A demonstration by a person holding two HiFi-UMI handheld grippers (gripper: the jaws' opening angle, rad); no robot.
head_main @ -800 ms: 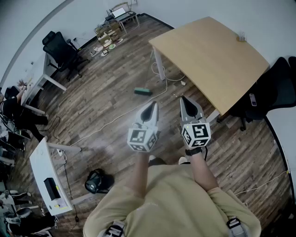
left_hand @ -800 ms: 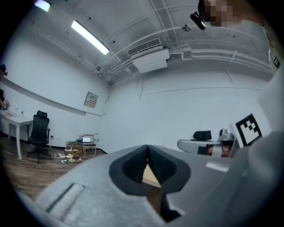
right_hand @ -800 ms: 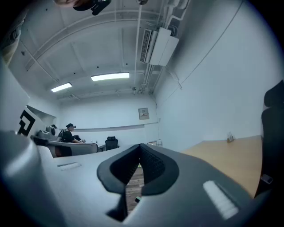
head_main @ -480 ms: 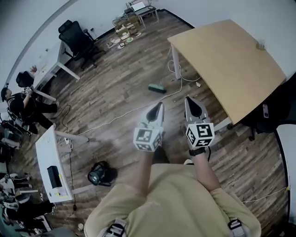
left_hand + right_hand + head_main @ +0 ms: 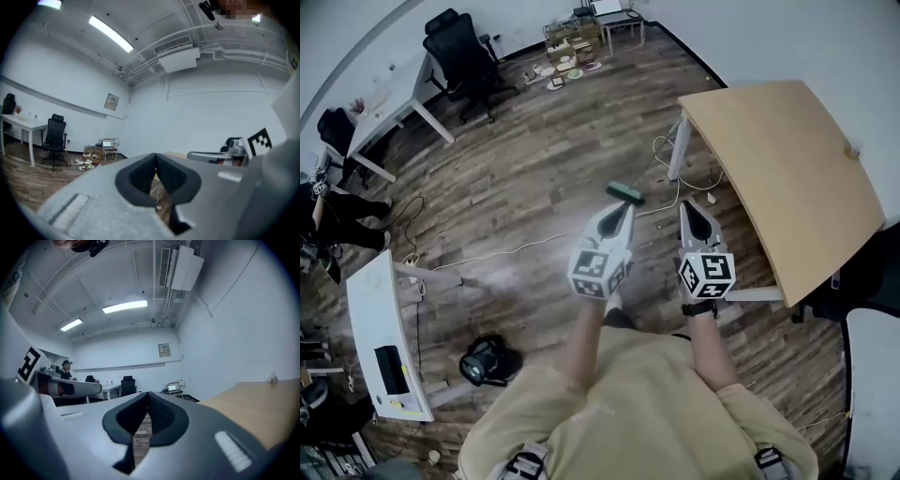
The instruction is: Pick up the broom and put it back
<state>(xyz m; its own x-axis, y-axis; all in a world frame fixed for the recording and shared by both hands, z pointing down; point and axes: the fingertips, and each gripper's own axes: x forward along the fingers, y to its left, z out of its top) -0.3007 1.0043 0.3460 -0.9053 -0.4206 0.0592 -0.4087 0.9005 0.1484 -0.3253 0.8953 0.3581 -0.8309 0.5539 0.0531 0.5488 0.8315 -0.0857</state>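
Note:
A small green brush head (image 5: pixel 624 193), apparently the broom's, lies on the wooden floor just beyond my left gripper's tip; no handle can be made out. My left gripper (image 5: pixel 622 210) is held level in front of the person, shut, with nothing between its pads. My right gripper (image 5: pixel 691 210) hangs beside it, also shut and empty, near the table's leg. In the left gripper view the left gripper (image 5: pixel 156 156) has its pads meeting at the tip. In the right gripper view the right gripper (image 5: pixel 148 395) is closed the same way. Neither view shows the brush.
A wooden table (image 5: pixel 787 169) stands to the right with a white leg (image 5: pixel 678 148). A white cable (image 5: pixel 516 248) runs across the floor. A black bag (image 5: pixel 487 361) and a white desk (image 5: pixel 375 328) are at the left; an office chair (image 5: pixel 464 56) stands far back.
The person has moved forward across the floor. The green brush head now lies much closer to the left gripper's tip. Both grippers stay shut and side by side.

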